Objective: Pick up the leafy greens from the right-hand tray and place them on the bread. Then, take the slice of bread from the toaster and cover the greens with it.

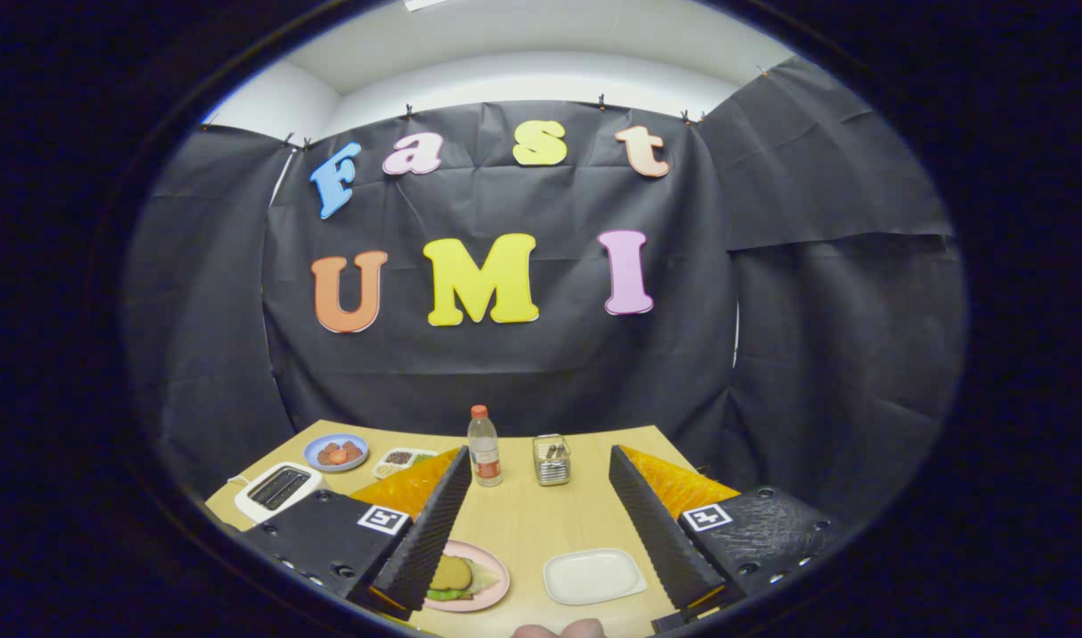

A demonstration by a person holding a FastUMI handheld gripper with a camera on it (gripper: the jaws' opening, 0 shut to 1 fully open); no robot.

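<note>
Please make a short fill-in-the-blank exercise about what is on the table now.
1. The gripper is ___, holding nothing.
2. The white tray between the fingers is ___.
3. The sandwich lies on a ___ plate.
4. The bottle has a ___ cap.

Missing words: open; empty; pink; red

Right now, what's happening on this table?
A person's hand-held gripper hovers above the wooden table, fingers wide open and holding nothing. Between the fingers lie a pink plate carrying a sandwich, bread on top of greens, and an empty white tray. Beyond stand a white toaster, a water bottle and a metal mesh holder.
</note>
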